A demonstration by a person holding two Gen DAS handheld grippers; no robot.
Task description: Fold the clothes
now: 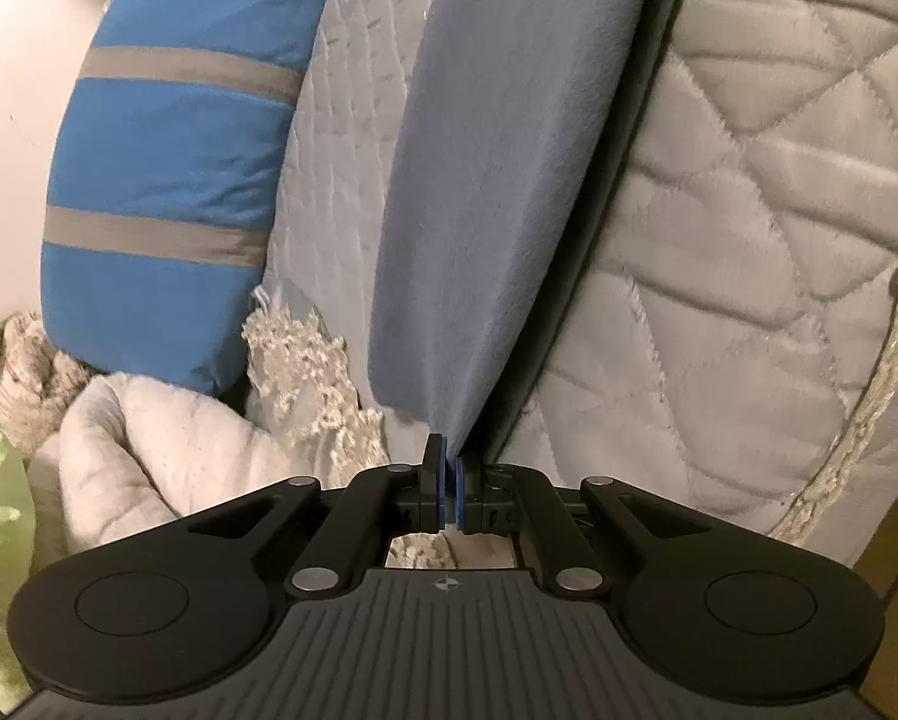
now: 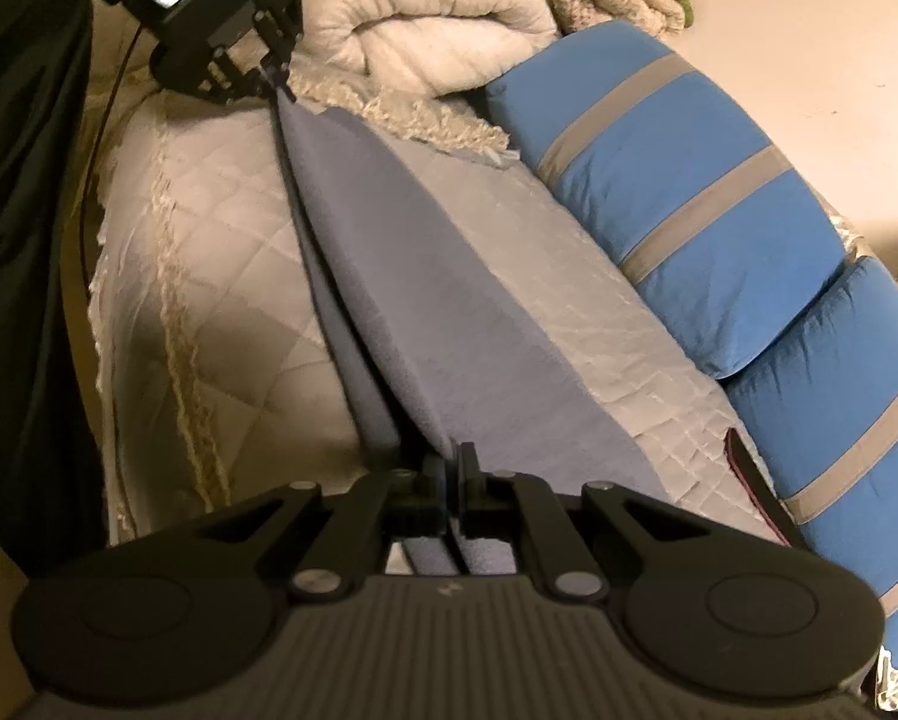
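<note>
Above the quilted bedspread (image 1: 749,240), the grey-blue cloth (image 1: 479,180) hangs stretched between both grippers. Left gripper (image 1: 451,483) and right gripper (image 2: 452,483) are each clamped shut on an edge. Its lower part is hidden, probably folded double.

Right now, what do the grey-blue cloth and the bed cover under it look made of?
Grey-blue cloth: looks like soft, matte fleece or brushed knit, with a fuzzy surface, no sheen and no visible weave; the exact fibre can't be told. Bed cover: quilted, padded fabric with stitched diamond lines and a slight satin-like sheen, edged with shaggy fringe.
</note>
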